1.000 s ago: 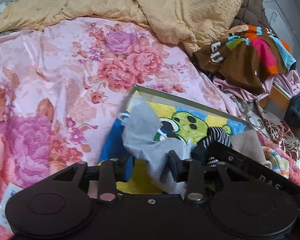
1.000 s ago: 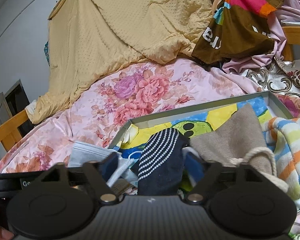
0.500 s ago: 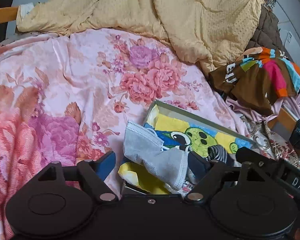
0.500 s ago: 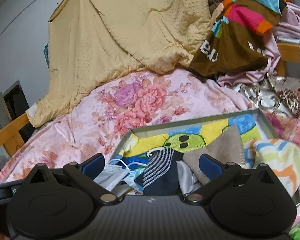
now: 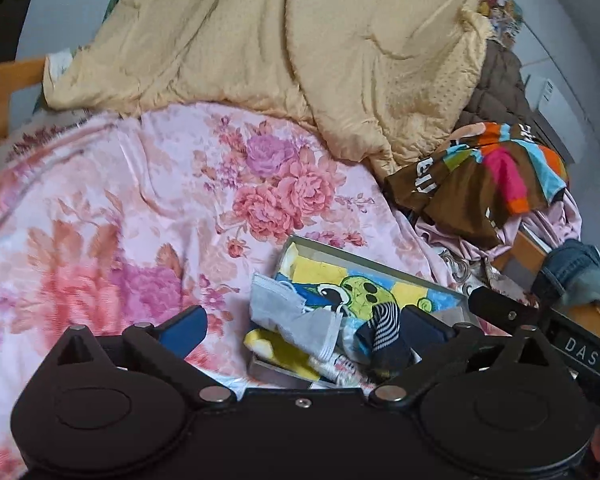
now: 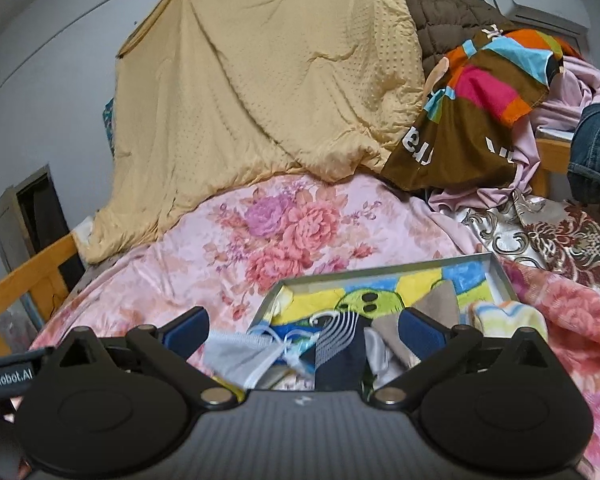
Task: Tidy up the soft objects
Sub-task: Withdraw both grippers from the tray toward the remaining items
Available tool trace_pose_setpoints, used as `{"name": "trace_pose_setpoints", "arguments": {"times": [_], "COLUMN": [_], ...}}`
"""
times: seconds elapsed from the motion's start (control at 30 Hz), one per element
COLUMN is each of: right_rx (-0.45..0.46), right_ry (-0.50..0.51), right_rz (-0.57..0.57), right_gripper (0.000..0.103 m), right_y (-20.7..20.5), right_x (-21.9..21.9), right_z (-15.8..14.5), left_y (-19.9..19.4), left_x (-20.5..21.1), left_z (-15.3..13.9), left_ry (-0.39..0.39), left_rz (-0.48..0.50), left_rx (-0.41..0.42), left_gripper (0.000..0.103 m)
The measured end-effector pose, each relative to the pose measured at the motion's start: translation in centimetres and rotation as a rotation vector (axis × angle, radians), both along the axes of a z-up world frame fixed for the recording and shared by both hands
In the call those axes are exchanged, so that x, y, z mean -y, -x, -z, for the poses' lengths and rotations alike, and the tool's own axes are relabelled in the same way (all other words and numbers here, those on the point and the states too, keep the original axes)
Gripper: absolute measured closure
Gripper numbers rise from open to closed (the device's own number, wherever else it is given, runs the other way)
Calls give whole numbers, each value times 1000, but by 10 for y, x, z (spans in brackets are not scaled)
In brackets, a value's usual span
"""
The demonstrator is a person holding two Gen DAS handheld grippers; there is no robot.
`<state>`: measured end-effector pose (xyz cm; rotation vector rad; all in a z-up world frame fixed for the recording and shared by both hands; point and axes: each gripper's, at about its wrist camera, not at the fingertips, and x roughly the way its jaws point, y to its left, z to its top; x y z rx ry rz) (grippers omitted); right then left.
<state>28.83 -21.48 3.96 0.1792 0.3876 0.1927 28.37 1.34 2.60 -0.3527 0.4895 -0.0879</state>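
A grey-rimmed box (image 5: 364, 258) with a cartoon lining lies on the pink floral bedspread (image 5: 140, 208). A grey face mask (image 5: 292, 316) hangs over its near left edge and a navy striped sock (image 5: 384, 332) lies beside it. The right wrist view shows the box (image 6: 380, 270) with the mask (image 6: 240, 354), the sock (image 6: 336, 348), a beige cloth (image 6: 440, 300) and a pastel striped cloth (image 6: 508, 316). My left gripper (image 5: 304, 326) is open and empty above the box's near edge. My right gripper (image 6: 304, 326) is open and empty above the box.
A yellow quilt (image 5: 300, 52) is heaped at the back. A brown multicolour garment (image 5: 480, 184) and pink cloth lie at the right, with jeans (image 6: 596, 148) on a wooden bed rail. A wooden rail (image 6: 24, 280) borders the left.
Both grippers have opened, letting go of the grey mask and the striped sock, which now lie in the box. Both have pulled back and up from the box.
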Motion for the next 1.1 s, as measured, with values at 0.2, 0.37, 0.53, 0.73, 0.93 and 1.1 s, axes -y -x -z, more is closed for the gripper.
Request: {"name": "trace_pose_setpoints", "arguments": {"times": [0.2,0.37,0.53,0.73,0.93,1.1], "right_rx": [46,87,116,86,8,-73], "right_ry": [37,-7,11,52,92,140], "right_rz": [14,47,65,64,60,64], "right_gripper": [0,0,0,0,0,0], "right_y": [42,76,110,136,157,161], "right_x": [-3,-1,-3,-11,-16,-21], "right_z": [-12,-12,-2,12,31,44], "left_y": [44,76,99,120,134,138], "left_x": [-12,-19,-21,-16,-8,-6], "left_z": [-6,-9,-3,12,30,44], "left_ry": [6,-10,2,-41,-116,-141], "left_rz": [10,32,53,116,193,235], "left_rx": [-3,6,8,10,25,9], "left_gripper": [1,1,1,1,1,1]}}
